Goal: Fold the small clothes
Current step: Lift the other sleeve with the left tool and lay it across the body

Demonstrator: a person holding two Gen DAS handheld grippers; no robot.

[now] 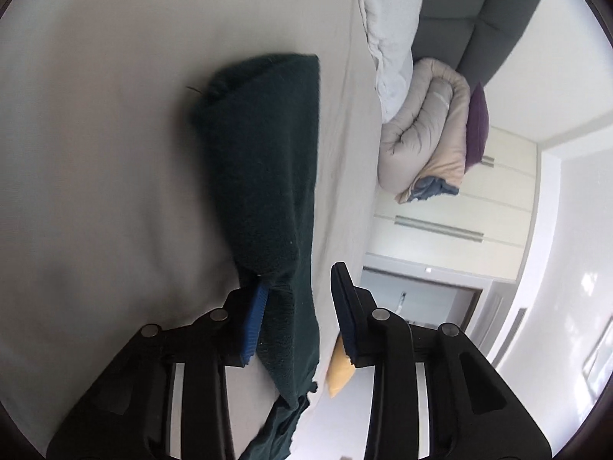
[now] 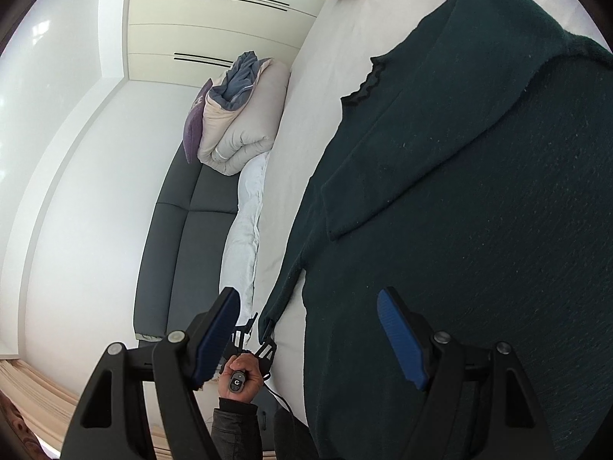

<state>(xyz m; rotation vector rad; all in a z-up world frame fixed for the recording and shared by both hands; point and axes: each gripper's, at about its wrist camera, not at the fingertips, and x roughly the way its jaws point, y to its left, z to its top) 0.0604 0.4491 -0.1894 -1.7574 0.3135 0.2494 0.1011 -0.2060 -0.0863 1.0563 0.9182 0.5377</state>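
Fabric of the dark green garment (image 1: 264, 176) lies between the fingers of the left gripper (image 1: 300, 314): its edge rests against one blue pad (image 1: 253, 322), while the other pad stands clear of it with a gap, so the jaws are parted around the cloth rather than pinching it. From there the garment's long axis runs straight away from the jaws across the pale bed sheet (image 1: 115, 153), ending in a folded, rounded far end. The right gripper (image 2: 306, 337) hangs with its jaws wide apart and nothing between them; one finger is over the same garment (image 2: 479, 211), the other out past its hem. Judging by this, the left side is the nearer to taking hold. Beyond the garment lie a white duvet (image 1: 383, 19), a rolled beige quilt (image 1: 425, 126) and a yellow cushion (image 1: 339, 372), all well apart from the cloth and not in the way.
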